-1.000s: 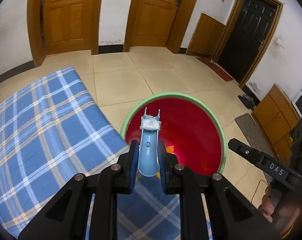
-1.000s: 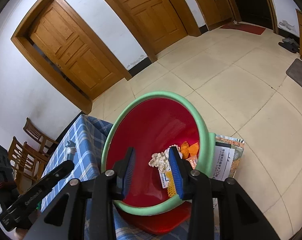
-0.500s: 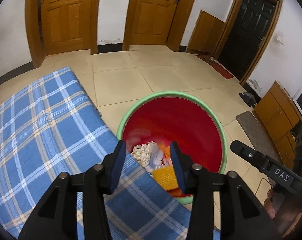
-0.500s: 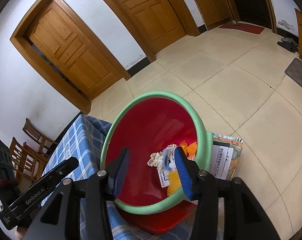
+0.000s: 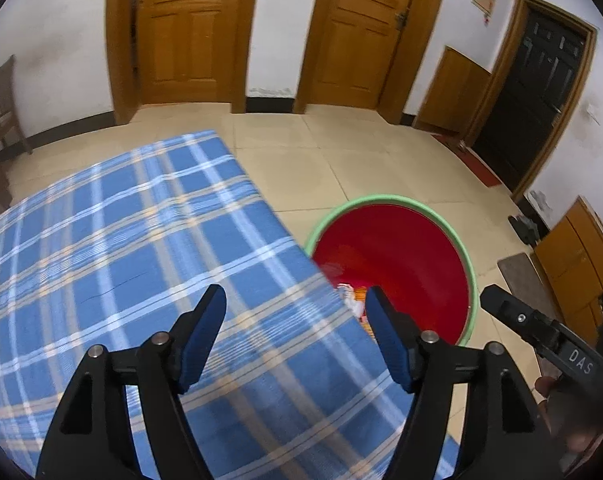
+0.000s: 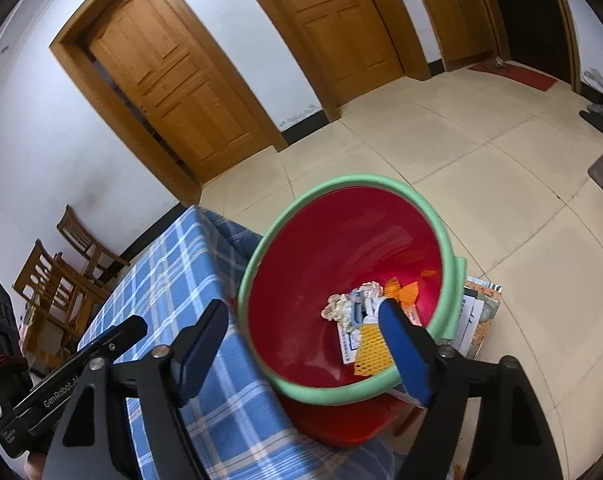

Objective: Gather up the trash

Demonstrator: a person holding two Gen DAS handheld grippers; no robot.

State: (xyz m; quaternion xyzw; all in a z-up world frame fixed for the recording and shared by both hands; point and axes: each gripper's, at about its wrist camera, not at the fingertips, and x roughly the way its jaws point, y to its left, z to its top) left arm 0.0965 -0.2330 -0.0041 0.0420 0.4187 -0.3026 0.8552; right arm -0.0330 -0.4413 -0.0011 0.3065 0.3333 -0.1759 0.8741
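Both tongs let go and drew back from the basin.
The left tongs (image 5: 295, 312), which had gripped a blue scrap, were opening empty above the checked surface (image 5: 121, 248) beside the red basin (image 6: 341, 240). The right tongs (image 6: 303, 322) were opening, nothing between them. The trash (image 6: 365, 316) lay inside the basin, near its rim.

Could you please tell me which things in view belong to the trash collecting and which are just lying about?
Part of the job:
- red basin
- trash pile inside it
- left tongs, opening, empty
- right tongs, opening, empty

Just lying about:
- checked tablecloth
- wooden chairs
- papers beside the basin
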